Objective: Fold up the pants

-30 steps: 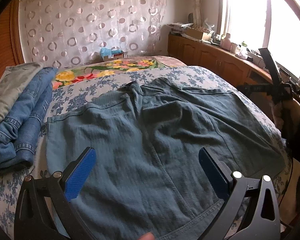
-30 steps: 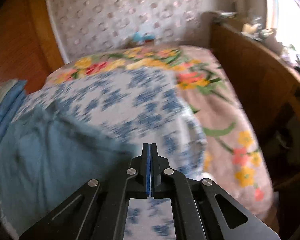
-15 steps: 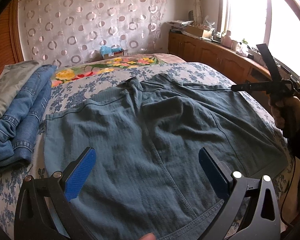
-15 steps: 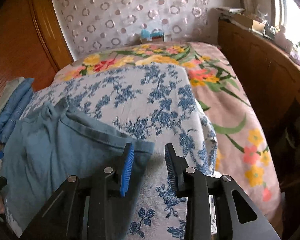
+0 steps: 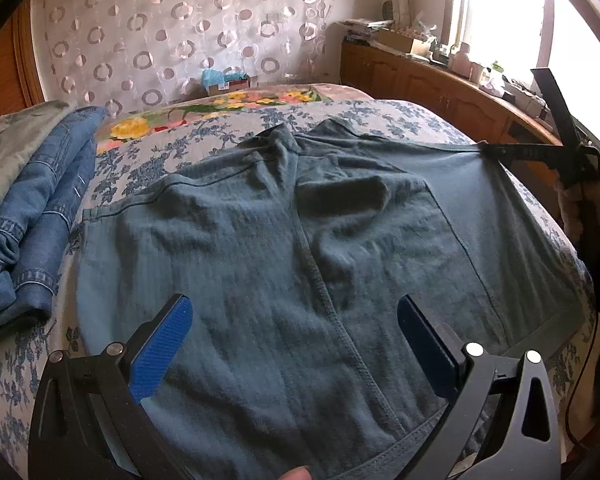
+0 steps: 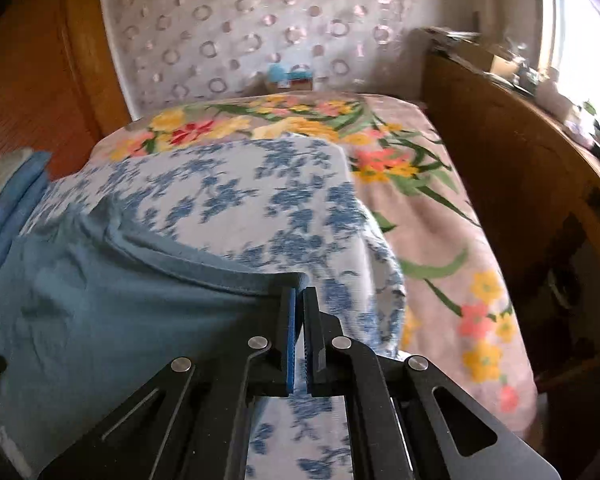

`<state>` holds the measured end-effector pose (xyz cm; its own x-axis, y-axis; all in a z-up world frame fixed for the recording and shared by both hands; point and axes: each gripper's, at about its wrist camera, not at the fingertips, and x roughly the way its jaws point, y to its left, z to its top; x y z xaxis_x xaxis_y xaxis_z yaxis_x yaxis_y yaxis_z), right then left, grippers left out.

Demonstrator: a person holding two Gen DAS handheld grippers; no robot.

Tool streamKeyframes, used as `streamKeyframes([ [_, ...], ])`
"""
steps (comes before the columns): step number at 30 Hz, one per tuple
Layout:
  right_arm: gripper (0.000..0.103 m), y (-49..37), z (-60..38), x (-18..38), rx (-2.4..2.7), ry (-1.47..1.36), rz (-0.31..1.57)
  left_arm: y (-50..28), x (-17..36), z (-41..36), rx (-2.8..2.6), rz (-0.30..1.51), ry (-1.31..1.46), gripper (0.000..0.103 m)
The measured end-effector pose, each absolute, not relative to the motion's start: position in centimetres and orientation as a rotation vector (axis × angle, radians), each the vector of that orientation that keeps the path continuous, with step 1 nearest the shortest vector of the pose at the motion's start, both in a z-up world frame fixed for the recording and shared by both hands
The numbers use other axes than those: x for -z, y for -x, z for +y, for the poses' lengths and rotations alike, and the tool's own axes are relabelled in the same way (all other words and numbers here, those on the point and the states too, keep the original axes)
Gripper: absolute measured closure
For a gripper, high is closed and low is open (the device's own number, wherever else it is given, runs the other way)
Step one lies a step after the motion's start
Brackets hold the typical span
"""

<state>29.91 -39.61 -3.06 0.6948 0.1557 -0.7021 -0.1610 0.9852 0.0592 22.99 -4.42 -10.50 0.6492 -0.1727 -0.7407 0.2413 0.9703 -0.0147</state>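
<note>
I've got the pants [image 5: 284, 248] spread on the bed [image 5: 400, 120] — folded jeans [image 5: 32, 216] stacked to their left, a box [image 5: 228, 80] behind by the curtain [image 5: 172, 28], cabinets [image 5: 428, 84] along the right.

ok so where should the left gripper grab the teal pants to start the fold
Likely the far left hem corner of the teal pants, coming in low from the left edge of the bed, beside the stacked jeans. That corner lies flat and free, opposite the corner the right gripper is pinching. The left gripper is wide open over the middle, gripping nothing.
</note>
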Motion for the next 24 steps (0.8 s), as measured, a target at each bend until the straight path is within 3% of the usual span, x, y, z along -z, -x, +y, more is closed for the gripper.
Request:
streamKeyframes([
  [6,0.099,-29.0,-40.0,2.9,-0.162,-0.004,0.757,-23.1,10.8,-4.9,0.224,0.853,-0.112,0.000],
  [11,0.081,-25.7,-38.6,1.8,-0.191,0.016,0.706,-23.2,11.0,-5.5,0.216,0.869,-0.144,0.000],
  [13,0.063,-24.0,-37.8,1.8,-0.210,0.032,0.692,-23.5,11.3,-5.9,0.217,0.890,-0.159,0.000],
  [15,0.054,-21.7,-36.9,2.1,-0.230,0.043,0.683,-23.5,11.4,-6.0,0.218,0.899,-0.168,0.000],
  [24,0.052,-13.2,-34.7,5.3,-0.322,0.051,0.704,-23.8,11.6,-5.4,0.232,0.922,-0.119,0.000],
])
